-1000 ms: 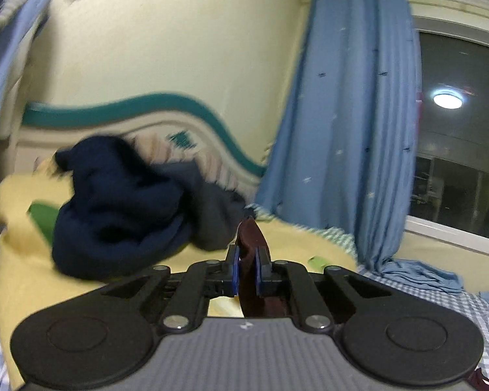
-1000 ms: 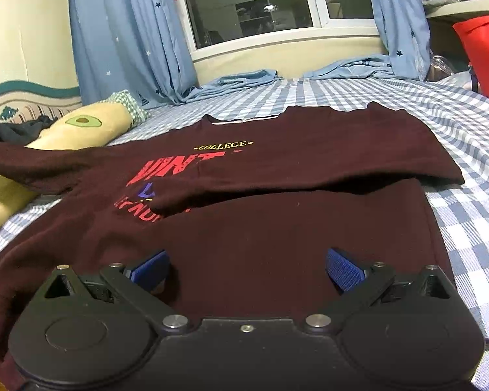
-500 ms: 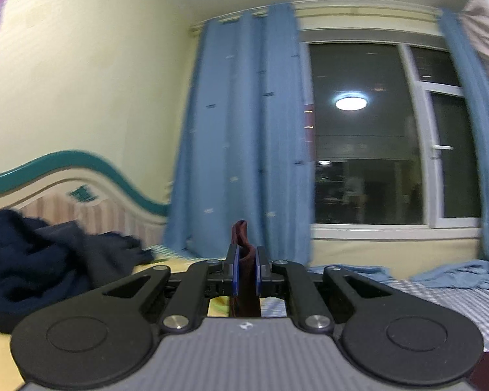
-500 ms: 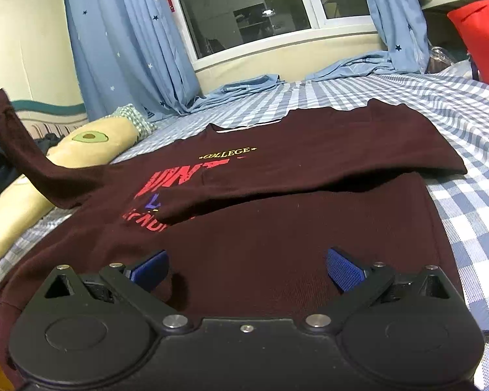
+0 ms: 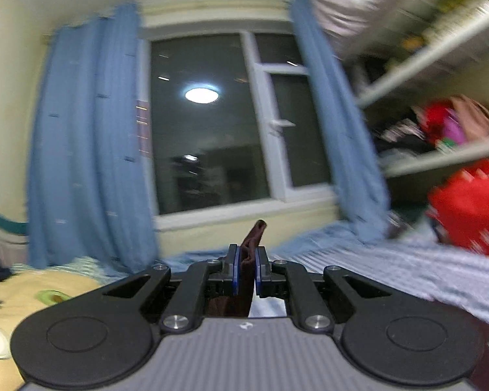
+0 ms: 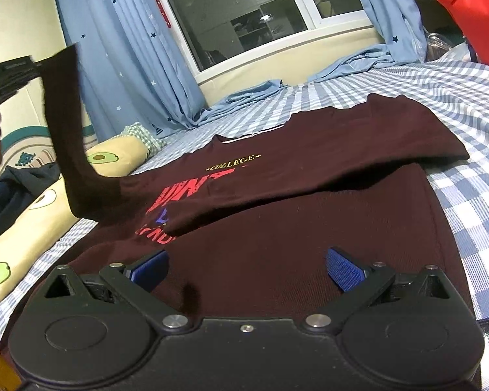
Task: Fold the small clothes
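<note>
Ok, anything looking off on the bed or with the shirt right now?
Nothing damaged. The maroon shirt lies flat on the checked bed, one sleeve lifted by the left gripper. The blue curtain hems spill onto the mattress.

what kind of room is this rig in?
Most likely a bedroom in a home. The maroon sweatshirt is spread on a bed with a checked sheet, an avocado-print pillow lies by the headboard, and blue curtains frame a dark window.
</note>
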A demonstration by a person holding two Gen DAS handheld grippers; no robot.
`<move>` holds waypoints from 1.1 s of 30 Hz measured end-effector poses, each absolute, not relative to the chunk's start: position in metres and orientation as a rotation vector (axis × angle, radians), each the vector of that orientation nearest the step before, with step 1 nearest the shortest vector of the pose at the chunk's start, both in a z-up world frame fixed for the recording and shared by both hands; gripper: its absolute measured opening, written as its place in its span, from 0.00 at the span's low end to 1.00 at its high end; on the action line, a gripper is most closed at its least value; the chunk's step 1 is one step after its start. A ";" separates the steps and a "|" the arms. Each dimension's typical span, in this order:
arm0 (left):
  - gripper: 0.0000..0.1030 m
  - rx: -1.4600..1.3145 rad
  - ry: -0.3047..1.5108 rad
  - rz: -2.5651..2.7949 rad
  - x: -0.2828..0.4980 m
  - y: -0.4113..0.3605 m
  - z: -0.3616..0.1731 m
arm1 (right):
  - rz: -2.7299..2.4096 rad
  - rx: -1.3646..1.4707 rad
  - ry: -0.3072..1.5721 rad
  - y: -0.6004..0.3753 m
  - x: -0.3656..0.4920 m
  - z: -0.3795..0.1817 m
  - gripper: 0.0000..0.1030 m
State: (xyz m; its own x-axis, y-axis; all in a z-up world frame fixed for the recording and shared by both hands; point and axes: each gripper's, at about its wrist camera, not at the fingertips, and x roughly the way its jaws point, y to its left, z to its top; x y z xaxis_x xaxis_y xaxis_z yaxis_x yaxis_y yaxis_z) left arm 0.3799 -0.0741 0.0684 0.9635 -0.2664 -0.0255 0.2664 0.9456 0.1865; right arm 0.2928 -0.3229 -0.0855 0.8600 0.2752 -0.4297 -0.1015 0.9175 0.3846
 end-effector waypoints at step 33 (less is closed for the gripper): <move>0.87 0.033 0.479 -0.252 0.439 0.009 -0.017 | 0.197 0.446 0.451 -0.336 0.285 -0.088 1.00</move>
